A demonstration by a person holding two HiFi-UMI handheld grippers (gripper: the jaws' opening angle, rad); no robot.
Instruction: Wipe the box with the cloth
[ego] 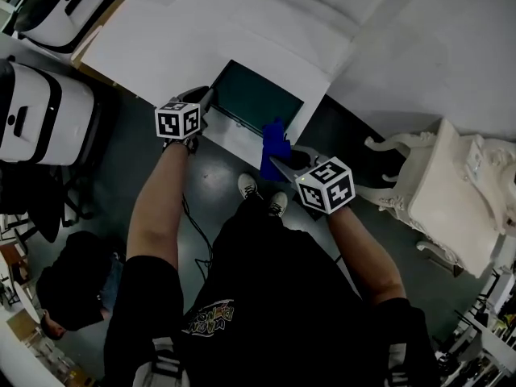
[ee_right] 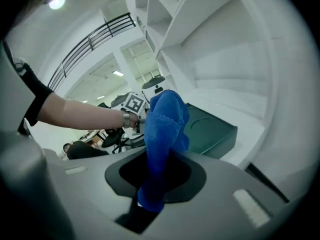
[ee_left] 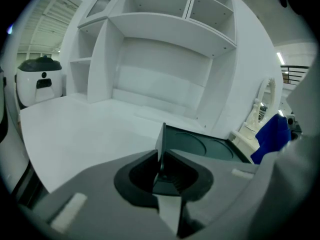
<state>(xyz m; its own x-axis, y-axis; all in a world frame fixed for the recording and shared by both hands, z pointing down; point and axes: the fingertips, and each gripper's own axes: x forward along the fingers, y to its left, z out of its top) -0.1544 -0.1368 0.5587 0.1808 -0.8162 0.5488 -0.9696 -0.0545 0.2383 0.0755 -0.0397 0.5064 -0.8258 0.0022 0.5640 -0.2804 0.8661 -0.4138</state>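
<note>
Blue cloth (ee_right: 162,129) clamped in right hand-held gripper (ee_right: 156,181); left hand-held gripper (ee_left: 162,171) pinches green box (ee_left: 200,146) rim; white shelving (ee_left: 165,84) behind.

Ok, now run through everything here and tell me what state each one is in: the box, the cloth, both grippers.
Left gripper: shut on the thin edge of the box.
Right gripper: shut on the cloth.
Box: lying flat on the white desk, held at one corner.
Cloth: bunched, sticking up out of the jaws; whether it touches the box cannot be told.
</note>
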